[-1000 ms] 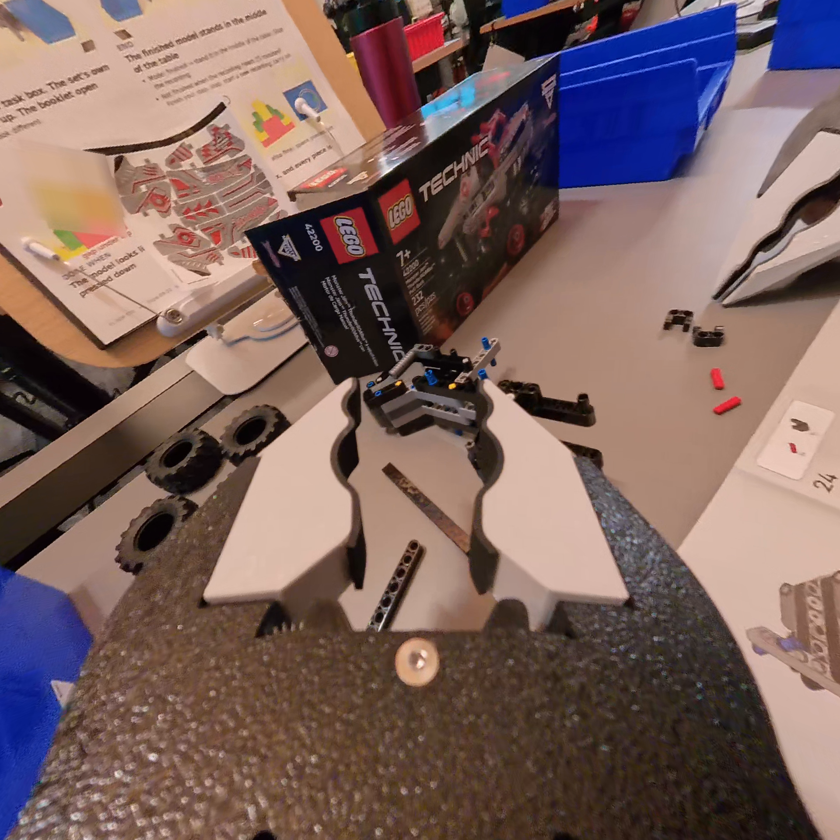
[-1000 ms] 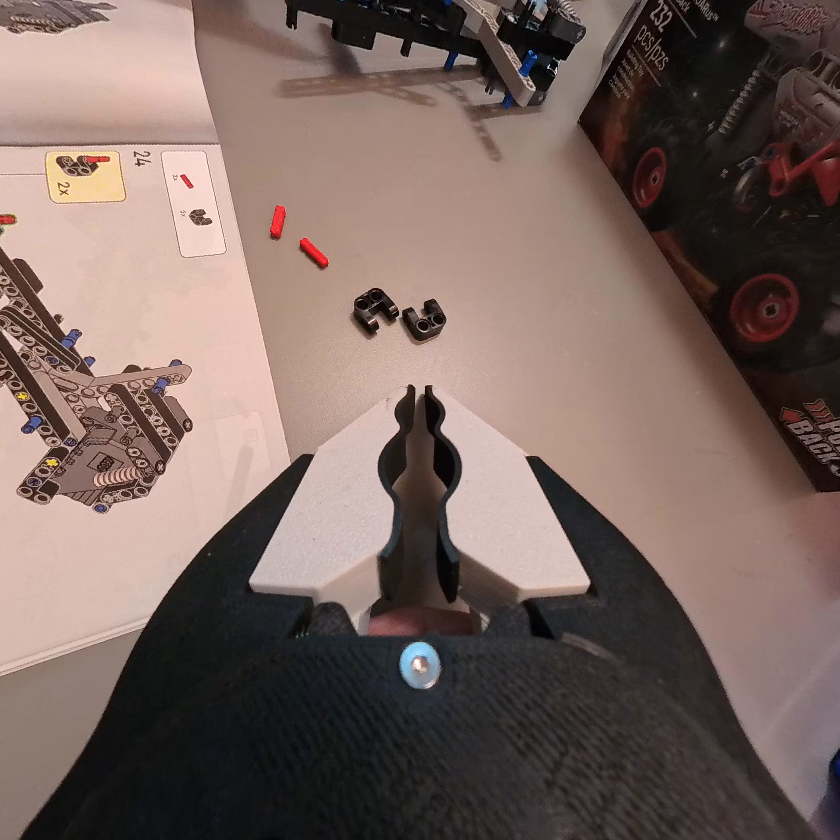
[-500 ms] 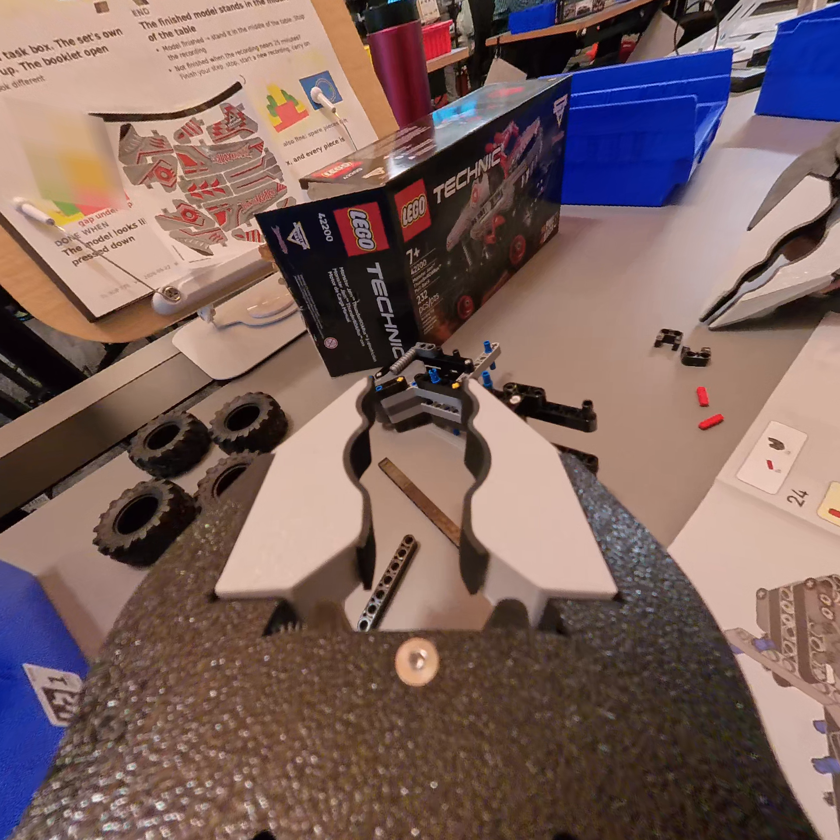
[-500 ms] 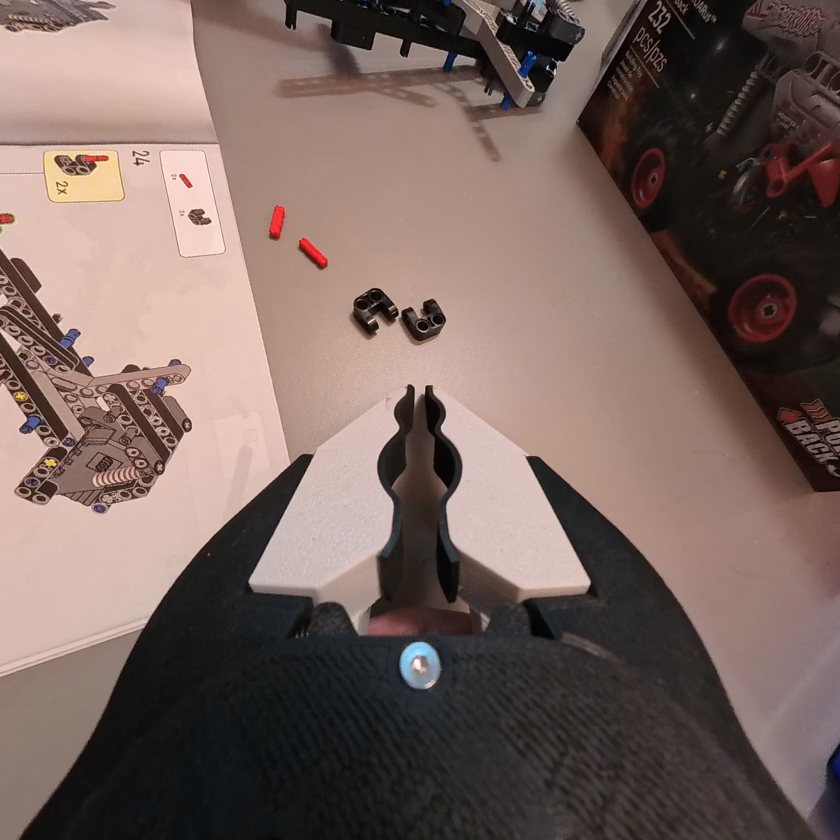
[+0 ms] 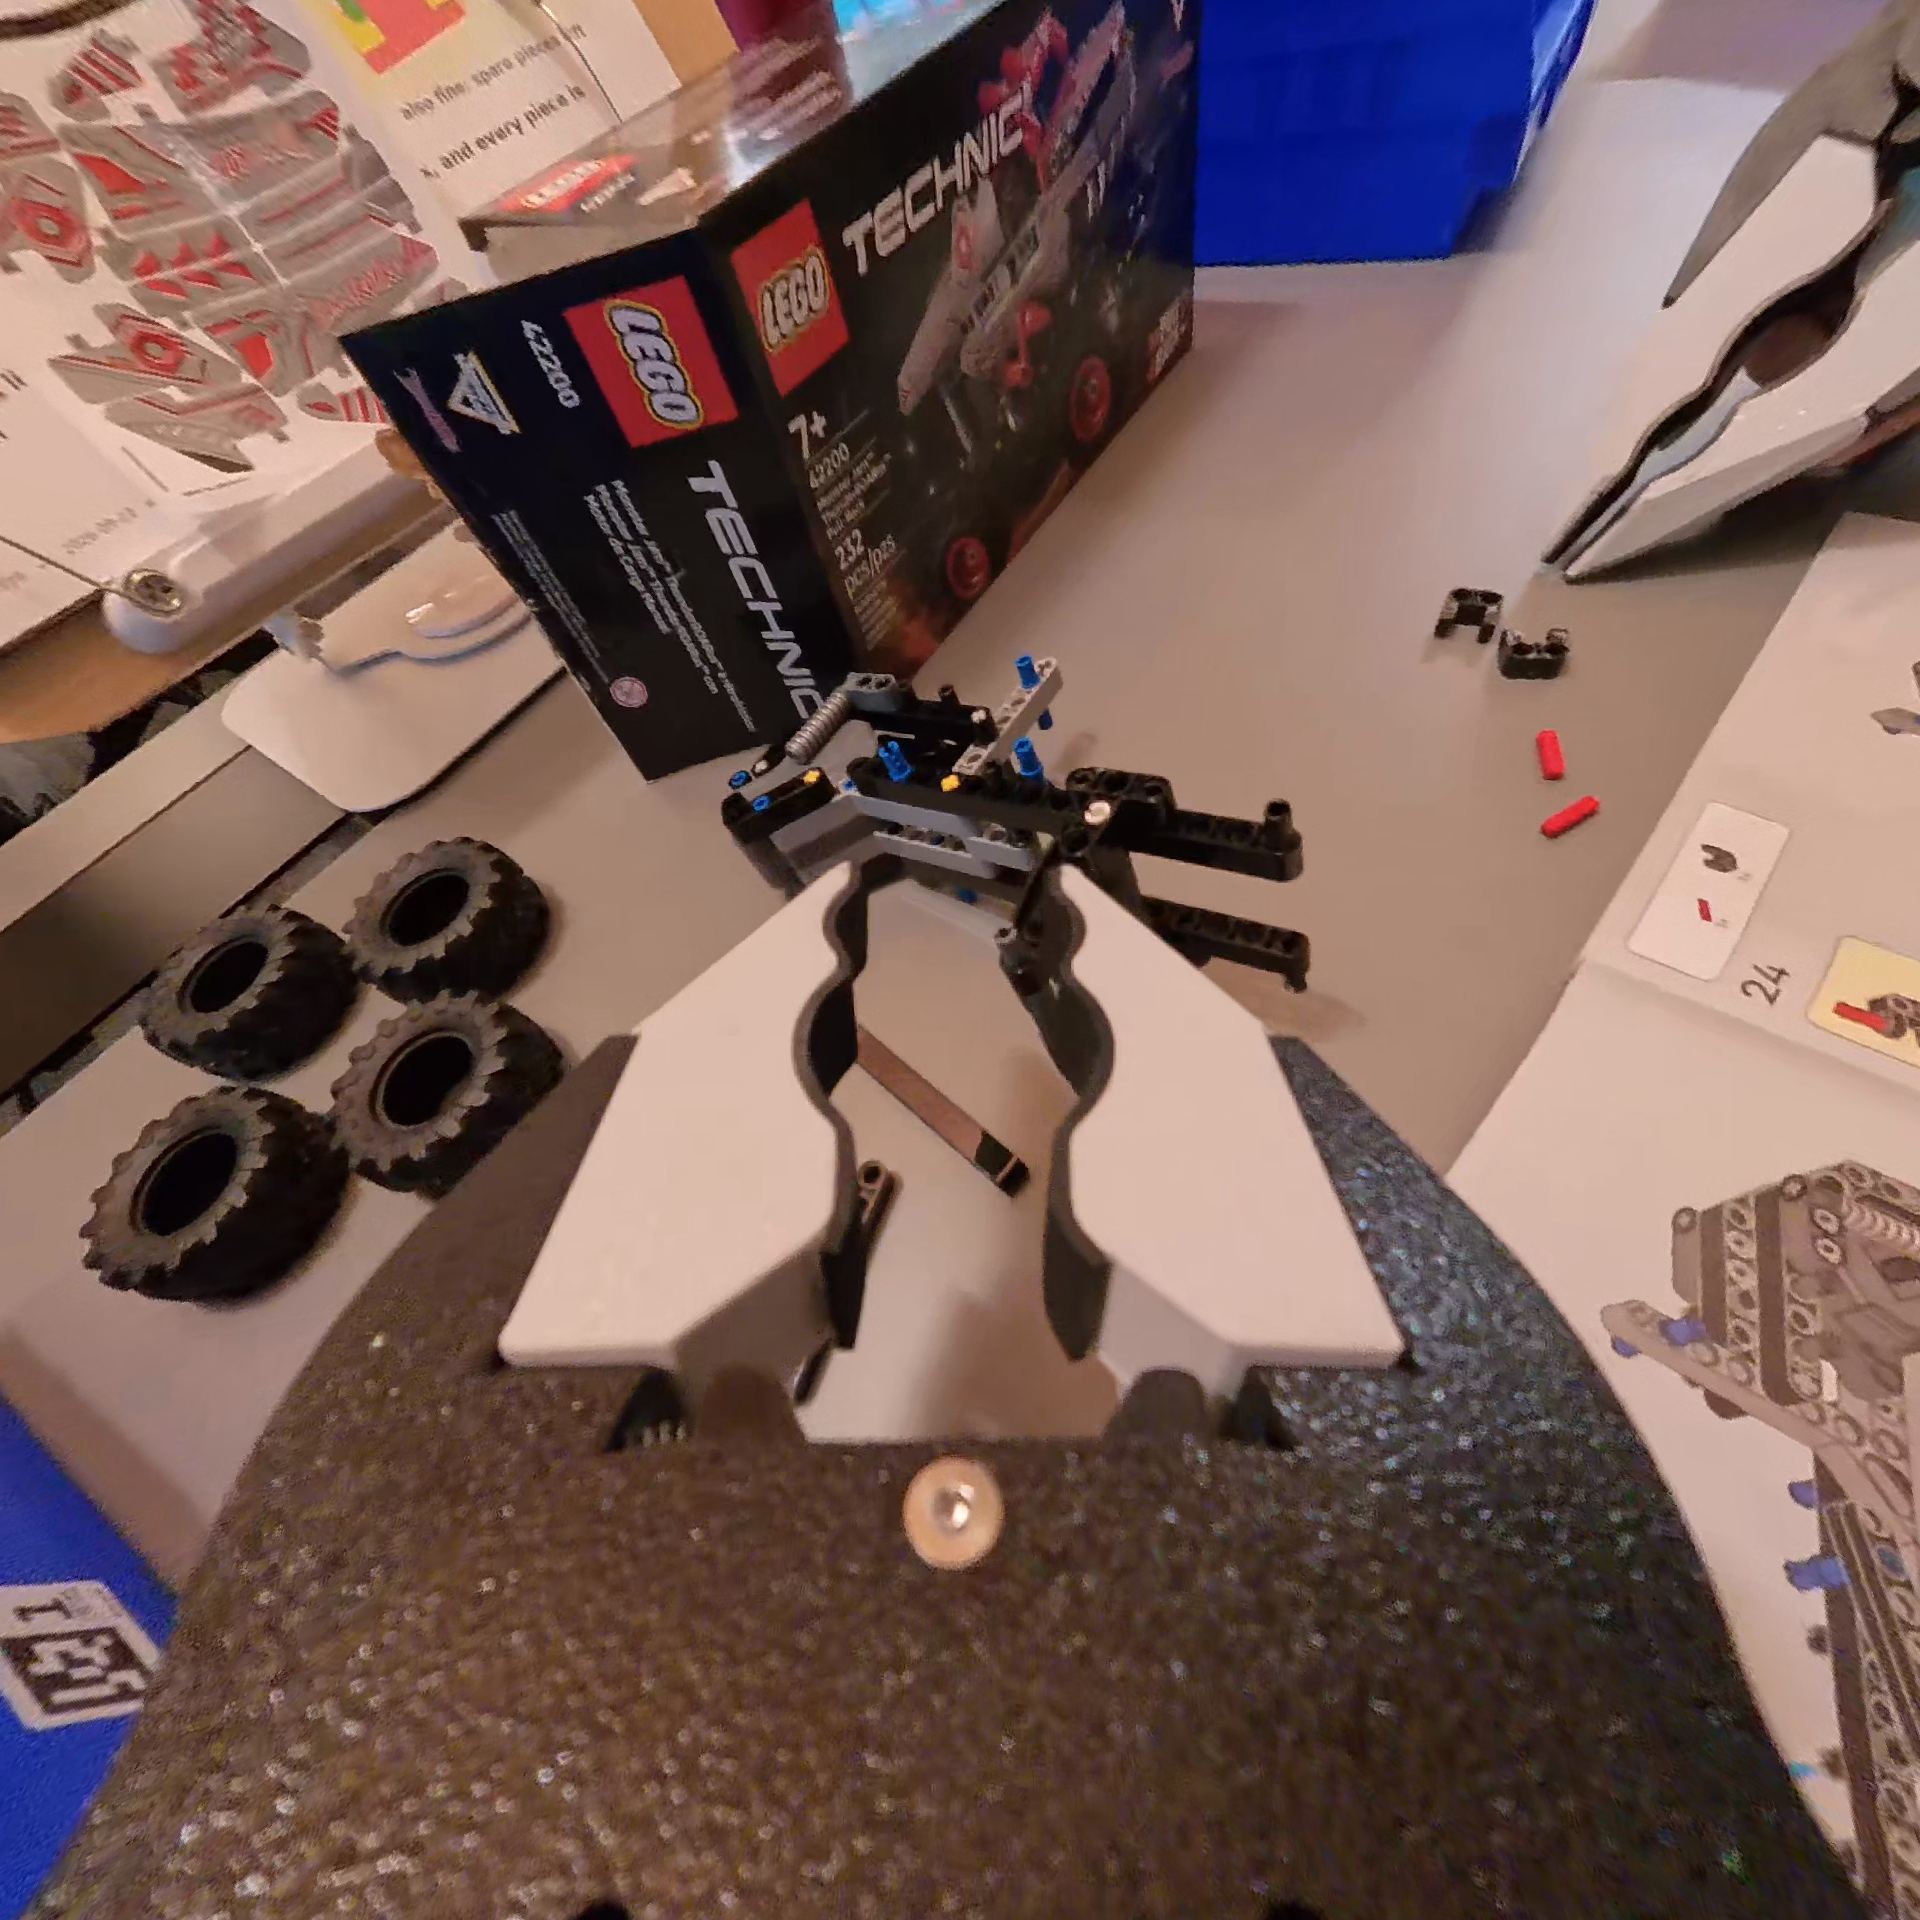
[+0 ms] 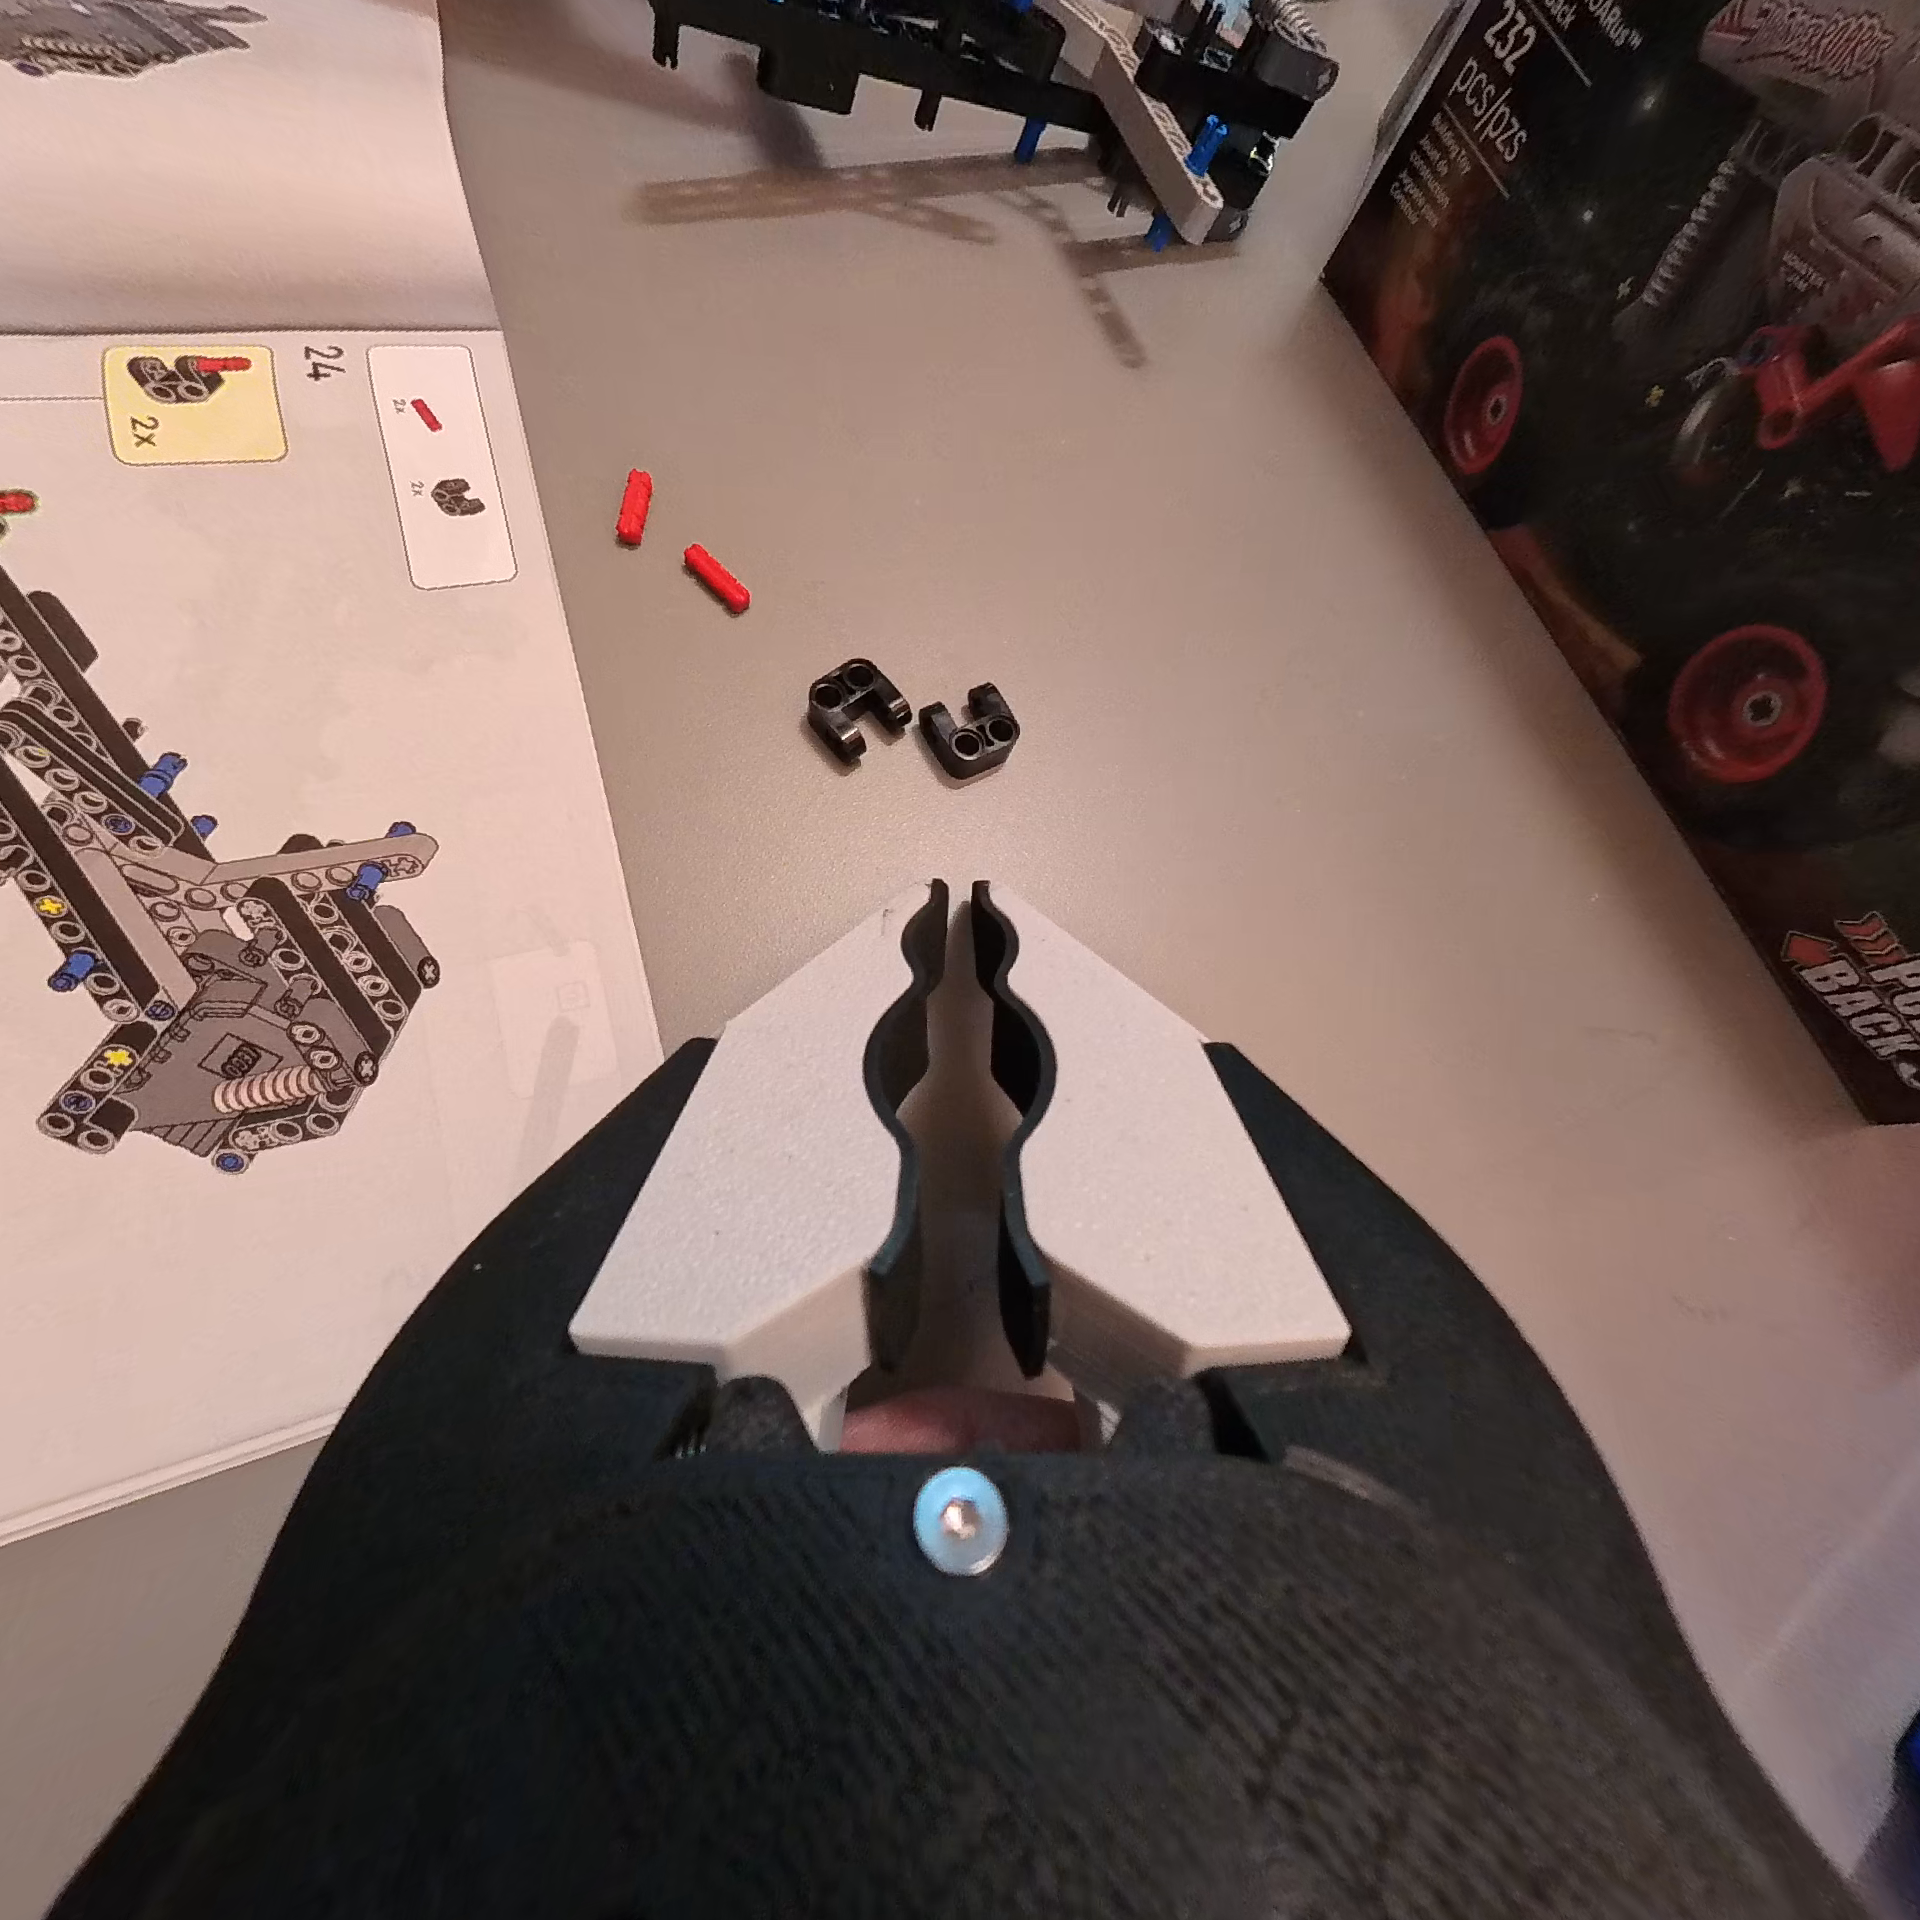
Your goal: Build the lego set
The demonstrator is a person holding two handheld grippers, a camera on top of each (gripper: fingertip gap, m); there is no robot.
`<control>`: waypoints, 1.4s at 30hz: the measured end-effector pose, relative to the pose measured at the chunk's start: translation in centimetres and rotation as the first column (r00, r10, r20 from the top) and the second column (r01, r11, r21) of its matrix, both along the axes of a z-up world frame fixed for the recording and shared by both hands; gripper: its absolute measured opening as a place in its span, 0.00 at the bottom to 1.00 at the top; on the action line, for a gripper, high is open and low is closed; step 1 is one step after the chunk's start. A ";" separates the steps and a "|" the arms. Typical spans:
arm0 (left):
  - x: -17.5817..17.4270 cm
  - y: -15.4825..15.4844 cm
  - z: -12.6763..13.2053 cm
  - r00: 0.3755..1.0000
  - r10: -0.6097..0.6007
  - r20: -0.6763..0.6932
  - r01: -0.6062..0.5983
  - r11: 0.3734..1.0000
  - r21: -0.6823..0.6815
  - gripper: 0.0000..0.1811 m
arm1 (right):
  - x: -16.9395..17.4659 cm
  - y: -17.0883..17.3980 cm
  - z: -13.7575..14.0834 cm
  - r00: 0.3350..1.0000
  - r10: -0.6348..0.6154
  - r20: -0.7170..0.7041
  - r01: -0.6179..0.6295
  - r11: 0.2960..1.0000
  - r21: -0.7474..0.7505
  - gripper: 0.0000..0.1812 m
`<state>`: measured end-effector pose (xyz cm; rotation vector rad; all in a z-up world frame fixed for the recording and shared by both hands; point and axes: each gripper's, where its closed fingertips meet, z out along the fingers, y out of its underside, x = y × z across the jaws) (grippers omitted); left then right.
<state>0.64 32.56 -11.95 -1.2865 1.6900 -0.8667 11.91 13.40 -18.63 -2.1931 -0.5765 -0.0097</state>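
Note:
My left gripper [image 5: 951, 883] is shut on the black and grey chassis assembly [image 5: 966, 800], which has blue pins and a spring. It holds it just above the table; the assembly also shows in the right wrist view [image 6: 1143, 94], with its shadow beneath. My right gripper [image 6: 954, 888] is shut and empty, low over the table, and shows in the left wrist view [image 5: 1579, 551]. Just ahead of it lie two black connectors [image 6: 852, 712] [image 6: 971, 732] and two red pins [image 6: 634, 506] [image 6: 717, 577]. The open instruction booklet [image 6: 260, 727] lies to the left.
The set's box [image 5: 790, 416] stands behind the assembly and lies to the right in the right wrist view [image 6: 1662, 416]. Several black tyres [image 5: 312, 1039] sit at the left. A black beam [image 5: 857, 1236] and a dark strip [image 5: 940, 1117] lie under my left gripper. Blue bins [image 5: 1351, 125] stand behind. The left gripper's tips are roughly 25 cm from the right gripper's.
My left gripper has shifted and tilted a little with the assembly still in its tips, so more of the assembly's beams show. The right gripper and the loose parts have not moved.

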 end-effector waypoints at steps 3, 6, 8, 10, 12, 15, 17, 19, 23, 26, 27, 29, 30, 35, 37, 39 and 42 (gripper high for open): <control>-0.1 -0.1 -0.1 1.000 -0.009 -0.009 0.009 1.000 -0.009 0.18 | 0.0 0.0 0.0 1.000 0.000 -0.001 0.000 1.000 0.000 0.01; -0.2 -0.8 -1.0 0.998 -0.037 -0.059 0.032 0.996 -0.083 0.21 | 0.0 0.0 0.0 1.000 0.000 -0.001 0.000 1.000 0.000 0.01; -0.3 -1.0 -1.9 0.993 -0.047 -0.108 0.037 0.995 -0.095 0.23 | 0.0 0.0 0.0 1.000 0.000 -0.001 0.000 1.000 -0.001 0.01; -0.5 -1.2 -2.6 0.987 -0.069 -0.148 0.058 0.995 -0.083 0.24 | 0.0 0.0 0.0 1.000 -0.001 -0.003 0.001 1.000 -0.001 0.01; -0.5 -1.3 -3.0 0.984 -0.074 -0.160 0.068 0.997 -0.042 0.20 | 0.0 0.0 0.0 1.000 -0.001 -0.003 0.001 1.000 -0.001 0.01; -0.3 -1.6 -3.0 0.984 -0.099 -0.146 0.110 0.992 0.067 0.11 | 0.0 0.0 0.0 1.000 -0.003 -0.001 0.003 1.000 0.000 0.01; -0.2 -1.4 -2.9 0.984 -0.113 -0.138 0.140 0.969 0.205 0.05 | 0.1 0.0 0.0 1.000 -0.004 0.001 0.004 1.000 0.002 0.02; -0.1 -1.2 -2.9 0.980 -0.138 -0.144 0.185 0.899 0.398 0.05 | 0.0 0.0 0.0 1.000 -0.003 0.003 0.003 1.000 0.002 0.01; 0.3 -0.9 -2.0 0.981 -0.156 -0.111 0.190 0.713 0.675 0.07 | 0.1 0.0 0.0 1.000 -0.006 -0.001 0.006 1.000 0.001 0.02; 0.5 -0.6 -1.0 0.986 -0.147 -0.081 0.153 0.585 0.796 0.06 | 0.1 0.0 0.0 1.000 -0.007 0.002 0.007 1.000 0.002 0.02; 0.5 -0.6 -0.8 0.987 -0.145 -0.075 0.145 0.566 0.812 0.06 | 0.1 0.0 0.0 1.000 -0.008 0.002 0.008 1.000 0.003 0.02; 0.6 -0.5 -0.2 0.988 -0.142 -0.055 0.122 0.519 0.846 0.06 | 0.1 0.0 0.0 1.000 -0.009 0.003 0.009 1.000 0.003 0.02; 0.6 -0.5 0.1 0.989 -0.142 -0.043 0.107 0.488 0.866 0.06 | 0.2 0.0 0.0 1.000 -0.011 0.003 0.011 1.000 0.004 0.03; 0.5 -1.0 1.4 0.985 -0.171 -0.011 0.073 0.358 0.931 0.06 | 1.4 0.4 0.4 0.995 -0.095 0.006 0.095 0.995 0.026 0.17; 0.6 -1.3 1.8 0.983 -0.182 0.001 0.060 0.330 0.942 0.06 | 2.6 0.8 0.7 0.985 -0.170 0.002 0.170 0.984 0.046 0.23; 0.6 -1.4 1.9 0.982 -0.188 0.000 0.058 0.300 0.952 0.06 | 3.2 1.5 2.0 0.973 -0.227 -0.049 0.231 0.967 0.108 0.33; 0.7 -1.4 2.1 0.982 -0.188 0.011 0.044 0.285 0.958 0.06 | 2.7 4.0 5.9 0.966 -0.215 -0.145 0.243 0.945 0.218 0.31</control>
